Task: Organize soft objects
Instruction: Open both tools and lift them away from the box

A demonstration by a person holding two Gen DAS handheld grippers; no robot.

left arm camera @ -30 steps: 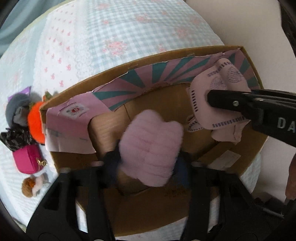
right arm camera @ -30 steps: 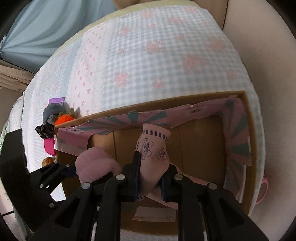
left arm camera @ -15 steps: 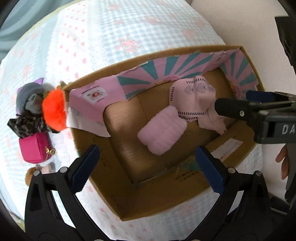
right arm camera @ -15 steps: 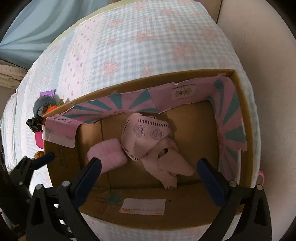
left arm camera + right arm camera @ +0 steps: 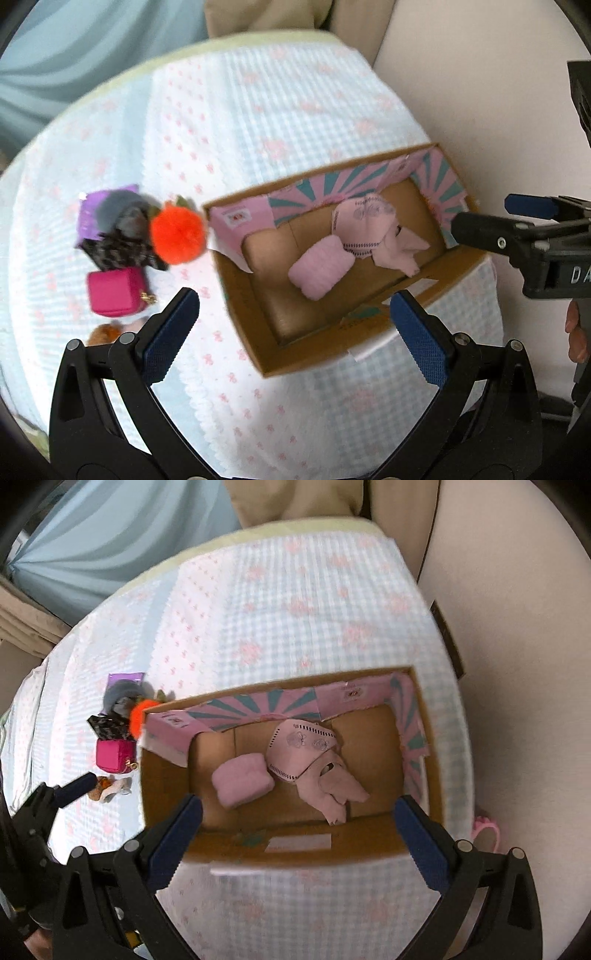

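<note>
An open cardboard box (image 5: 243, 321) (image 5: 162, 775) sits on the bed. Inside lie a fluffy pink roll (image 5: 320, 271) (image 5: 242, 780) and a pink printed cloth (image 5: 373, 230) (image 5: 314, 760). My left gripper (image 5: 291, 336) is open and empty, raised above the box's near left corner. My right gripper (image 5: 299, 834) is open and empty, raised above the box's near edge. Left of the box lie an orange pompom (image 5: 178, 234) (image 5: 137, 716), a grey plush (image 5: 118, 214) (image 5: 120, 696), a dark patterned pouch (image 5: 110, 254) (image 5: 105, 725), a magenta pouch (image 5: 115, 291) (image 5: 112, 756) and a small brown doll (image 5: 105, 334) (image 5: 107, 788).
The bed has a light blue and white quilt with pink flowers (image 5: 258, 110) (image 5: 295, 609). A beige wall (image 5: 480, 92) (image 5: 517, 664) runs along the right edge. A blue curtain (image 5: 110, 535) hangs at the far left. A pink item (image 5: 487, 829) lies off the bed's right side.
Both grippers let go of the pink roll and the pink cloth, which now lie in the box. Both opened wide and pulled up and back; the left swung toward the toys.
</note>
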